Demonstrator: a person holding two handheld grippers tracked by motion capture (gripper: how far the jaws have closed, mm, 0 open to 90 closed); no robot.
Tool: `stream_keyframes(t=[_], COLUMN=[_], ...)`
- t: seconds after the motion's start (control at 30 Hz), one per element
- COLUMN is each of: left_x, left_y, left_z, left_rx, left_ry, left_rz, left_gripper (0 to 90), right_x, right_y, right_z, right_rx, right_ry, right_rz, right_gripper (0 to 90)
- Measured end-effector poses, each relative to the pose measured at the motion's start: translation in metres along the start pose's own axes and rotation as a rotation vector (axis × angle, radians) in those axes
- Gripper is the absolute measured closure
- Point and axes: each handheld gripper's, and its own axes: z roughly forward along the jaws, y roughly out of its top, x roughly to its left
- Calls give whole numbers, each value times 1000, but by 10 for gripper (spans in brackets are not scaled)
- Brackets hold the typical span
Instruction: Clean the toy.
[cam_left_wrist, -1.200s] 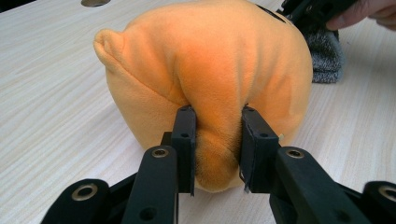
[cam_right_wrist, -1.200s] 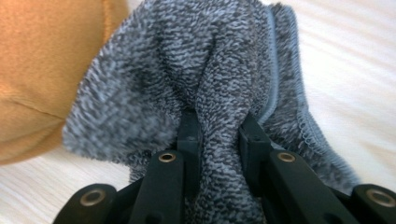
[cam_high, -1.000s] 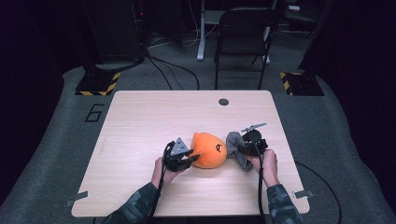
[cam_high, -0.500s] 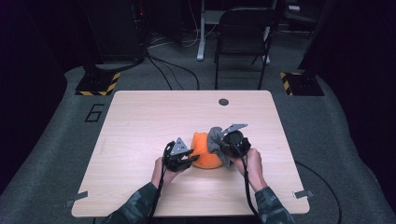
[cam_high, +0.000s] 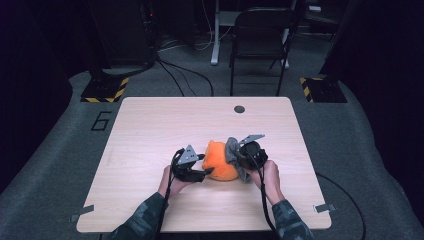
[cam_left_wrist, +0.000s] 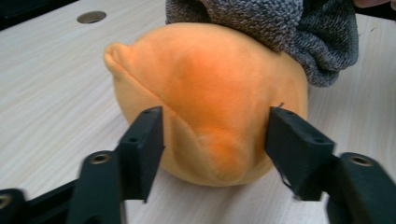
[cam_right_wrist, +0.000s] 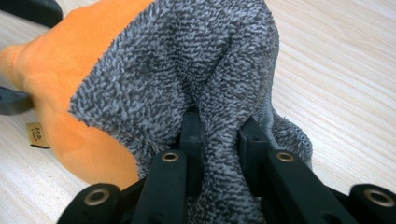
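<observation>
An orange plush toy (cam_high: 220, 162) lies on the wooden table (cam_high: 165, 120), near the front. A grey knitted cloth (cam_high: 231, 150) is draped over its right side. My right gripper (cam_high: 235, 159) is shut on a fold of this grey cloth (cam_right_wrist: 187, 60), which it holds against the plush (cam_right_wrist: 79, 60). My left gripper (cam_high: 206, 170) sits at the toy's left. Its jaws have just been opening. They now stand apart on either side of the plush's lower end (cam_left_wrist: 210, 93), not pinching it. The grey cloth (cam_left_wrist: 299, 32) covers the plush's far top in the left gripper view.
A round cable hole (cam_high: 239, 109) sits in the table's far edge. A dark chair (cam_high: 262, 30) stands behind the table, with cables on the floor. A small tan label (cam_right_wrist: 36, 135) hangs from the plush.
My right gripper has carried the grey cloth leftward onto the plush. My left gripper's jaws have opened and released their pinch on the toy.
</observation>
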Motion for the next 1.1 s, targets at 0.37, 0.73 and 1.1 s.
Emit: stream_keyframes(t=[0.37, 0.73, 1.1], left_x=[-6, -10, -13], left_y=[-10, -18, -21], left_z=[6, 23, 32], left_rx=[26, 57, 48], left_ry=[-9, 23, 33], left_rz=[239, 313, 325], left_gripper=[144, 133, 123], right_x=[-7, -11, -12], right_y=[0, 0, 0], right_z=[2, 3, 4], right_rx=[-1, 5, 9], right_ry=[28, 30, 30], right_rz=[36, 34, 39], right_gripper=[760, 760, 760])
